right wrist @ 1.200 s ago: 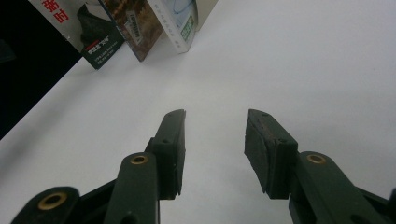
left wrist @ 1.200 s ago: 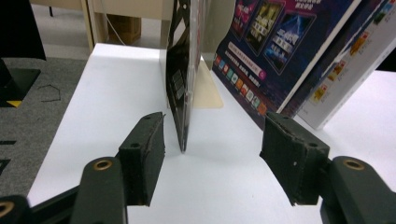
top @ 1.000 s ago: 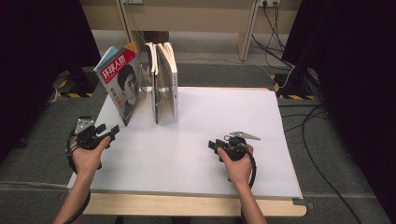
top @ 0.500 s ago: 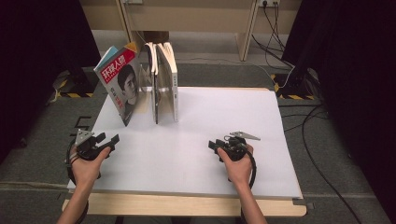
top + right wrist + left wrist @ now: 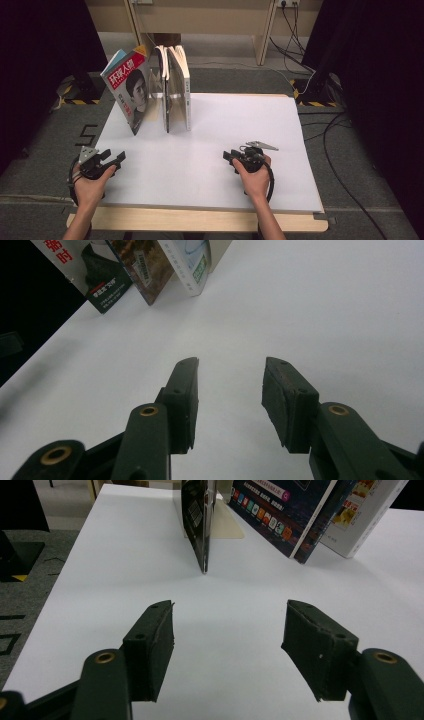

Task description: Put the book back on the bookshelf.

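The leaning magazine [image 5: 127,90] stands well ahead of the left gripper [image 5: 116,159], whose jaws gape wide and empty; the right gripper [image 5: 229,156] is likewise open.

We count one magazine [image 5: 127,92], which leans at the left of the row. Beside it we count at least two upright books [image 5: 179,85]; in the left gripper view a blue spine between them may be a third, and we cannot settle that. We see one beige bookend [image 5: 227,527] between the magazine and the books. We count two grippers, the left gripper [image 5: 120,158] and the right gripper [image 5: 229,156], each with two black jaws and one grey three-cornered plate, so four jaws and two plates in all. We count two hands, the left hand [image 5: 90,184] and the right hand [image 5: 255,177]. There is one table [image 5: 200,221] with one white sheet [image 5: 200,150] on it.
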